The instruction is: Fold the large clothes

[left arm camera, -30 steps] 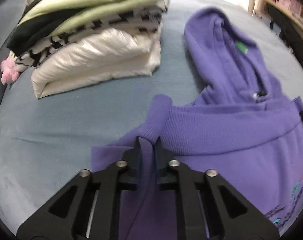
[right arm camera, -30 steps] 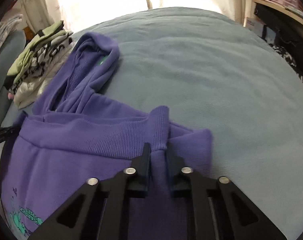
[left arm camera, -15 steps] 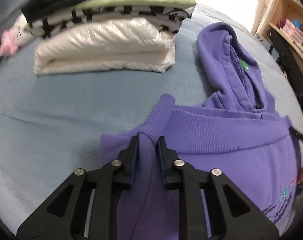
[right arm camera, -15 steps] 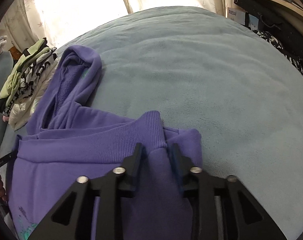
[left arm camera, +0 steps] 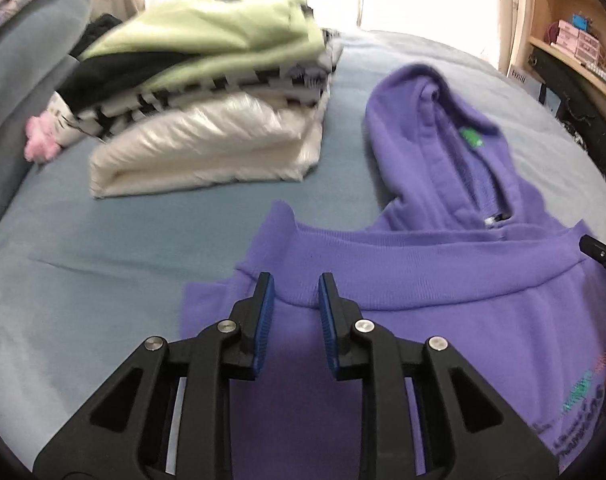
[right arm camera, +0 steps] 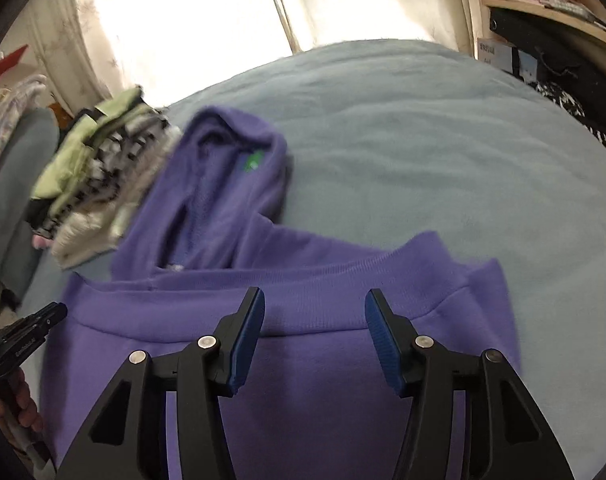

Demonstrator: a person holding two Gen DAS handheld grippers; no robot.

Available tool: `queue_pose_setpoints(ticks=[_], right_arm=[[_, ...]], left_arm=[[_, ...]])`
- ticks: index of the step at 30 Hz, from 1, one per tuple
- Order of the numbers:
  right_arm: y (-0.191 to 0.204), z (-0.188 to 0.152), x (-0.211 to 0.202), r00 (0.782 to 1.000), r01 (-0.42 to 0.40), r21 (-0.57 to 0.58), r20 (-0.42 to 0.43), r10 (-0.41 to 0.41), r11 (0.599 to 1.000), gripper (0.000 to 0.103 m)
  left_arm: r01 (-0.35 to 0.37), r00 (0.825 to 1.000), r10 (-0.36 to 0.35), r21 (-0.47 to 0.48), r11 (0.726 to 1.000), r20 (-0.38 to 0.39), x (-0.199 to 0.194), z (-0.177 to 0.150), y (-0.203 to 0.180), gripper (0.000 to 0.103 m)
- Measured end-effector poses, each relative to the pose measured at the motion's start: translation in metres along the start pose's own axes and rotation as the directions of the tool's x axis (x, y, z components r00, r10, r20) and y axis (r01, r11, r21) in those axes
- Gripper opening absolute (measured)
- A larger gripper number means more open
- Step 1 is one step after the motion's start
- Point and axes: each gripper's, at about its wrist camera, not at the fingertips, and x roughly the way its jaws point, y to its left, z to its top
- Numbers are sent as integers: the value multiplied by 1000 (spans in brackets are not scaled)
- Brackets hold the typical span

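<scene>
A purple hoodie [left arm camera: 443, 300] lies folded on the blue-grey bed, its ribbed hem band across the middle and its hood [left arm camera: 431, 120] pointing away. It also shows in the right wrist view [right arm camera: 303, 360]. My left gripper [left arm camera: 293, 296] is open over the hem's left end, holding nothing. My right gripper [right arm camera: 313, 312] is open wide over the hem's right part, holding nothing. The left gripper's tip [right arm camera: 31, 328] shows at the left edge of the right wrist view.
A stack of folded clothes [left arm camera: 207, 100], green on top and white at the bottom, sits on the bed [right arm camera: 423, 140] left of the hood. A grey cushion [left arm camera: 19, 80] lies at far left. Wooden shelves [left arm camera: 575, 40] stand at right. Curtains [right arm camera: 183, 20] hang behind.
Both grippers opened and let go of the hoodie's folded hem corners, then drew back and up a little. The hoodie now rests flat on the bed.
</scene>
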Motion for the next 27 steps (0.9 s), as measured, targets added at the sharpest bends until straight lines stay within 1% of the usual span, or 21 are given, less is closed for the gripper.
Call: queue_pose_setpoints(ticks=[1,2,3,4,5,6,7,8,9,11,12,14,15,17,18,20,21,22,23,25,27], right_arm=[[-10,1,6,1000,20,9,4,-20,1000,54],[-21,0,8,999,42,14,15,-42,999,53],[-31,1,8,998,61,16,26,-61,998,46],[-43,2,8,998,60,15,29,-60,998,29],[-56,3,8,999,42,12,15,-43,999,21],[-66,4,7,1000,29,16,5,-29,999,7],[-74,4,4,1000,12,26,-1,-12,1000,5],[-78,3,-3,1000,-4,32,0,4,999,5],[-77,3,-8,1000,-1,29,-7,1,1000,5],[-77,3,-15,1000,22,24,-20,-21,999,12],[-73,0,-25,1000,12,19,-16,-11,1000,17],[-64,-6,-45,1000,-28,8,-3,28,1000,20],[-62,-9,-56,999,-47,1,2,47,999,22],[-44,-26,-85,995,-98,-23,15,98,995,28],[-36,-35,-96,992,-121,-32,18,121,992,35],[-15,-54,-117,987,-161,-50,11,162,986,46],[-4,-63,-123,983,-182,-58,4,182,982,55],[4,-74,-131,979,-204,-65,1,204,977,59],[13,-84,-136,975,-221,-70,-3,221,973,59],[29,-104,-146,968,-250,-87,-19,249,964,59],[43,-127,-153,958,-287,-97,-44,284,953,59]], left_arm=[[-9,1000,9,3,1000,-4,9,0,1,18],[-7,1000,7,2,1000,-11,18,-1,7,13],[7,1000,-8,-12,1000,-17,23,-1,13,12],[42,999,-43,-37,998,-20,26,-1,21,10],[69,997,-70,-56,996,-19,28,0,28,8],[81,996,-83,-67,994,-22,30,1,32,7],[92,995,-94,-78,993,-25,31,2,35,5],[101,994,-104,-87,991,-26,31,2,38,5],[105,994,-108,-91,990,-27,31,2,38,5],[92,995,-94,-85,992,-26,23,3,36,5],[88,996,-90,-79,993,-24,17,4,34,5],[73,997,-73,-53,996,-4,-3,3,28,5],[78,997,-78,-33,996,8,-18,1,22,5],[93,995,-93,2,996,30,-46,-7,11,6],[93,995,-94,13,996,34,-59,-13,6,6],[114,993,-115,39,993,33,-82,-29,-8,6],[127,991,-128,50,991,30,-93,-39,-16,6],[133,991,-134,61,989,25,-104,-52,-26,6],[133,991,-134,67,989,18,-111,-61,-33,6],[155,988,-156,60,986,12,-125,-88,-48,6],[167,986,-167,58,984,1,-131,-113,-64,6]])
